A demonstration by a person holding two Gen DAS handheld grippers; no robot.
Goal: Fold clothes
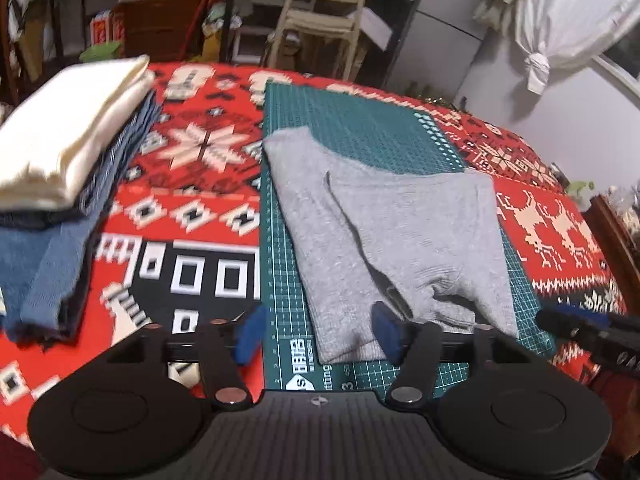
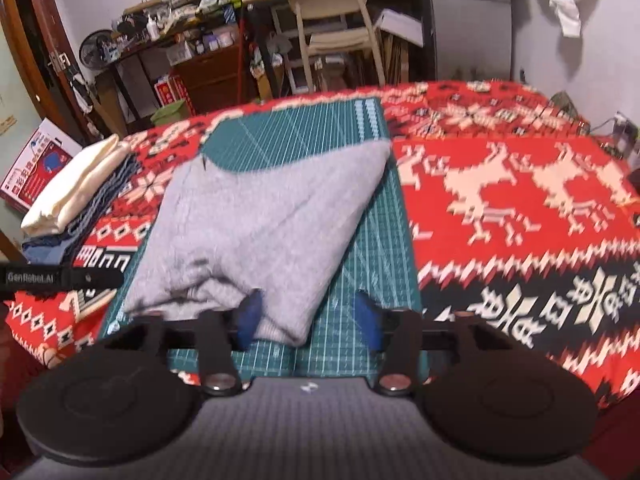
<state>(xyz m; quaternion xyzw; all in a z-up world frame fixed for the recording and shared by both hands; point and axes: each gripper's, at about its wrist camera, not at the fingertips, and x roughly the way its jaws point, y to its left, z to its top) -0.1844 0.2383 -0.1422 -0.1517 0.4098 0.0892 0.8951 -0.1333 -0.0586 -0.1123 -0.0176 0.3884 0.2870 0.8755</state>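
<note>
While lying partly folded on the green cutting mat (image 1: 280, 240), with its long axis running away from both cameras, the grey sweater (image 1: 380, 232) sits just ahead of both tools. Left tool (image 1: 316, 332) spread apart over its near left hem; right tool (image 2: 308, 320) likewise apart and empty, left pad touching the near right corner. Far collar blurred; underside folds hidden.
</note>
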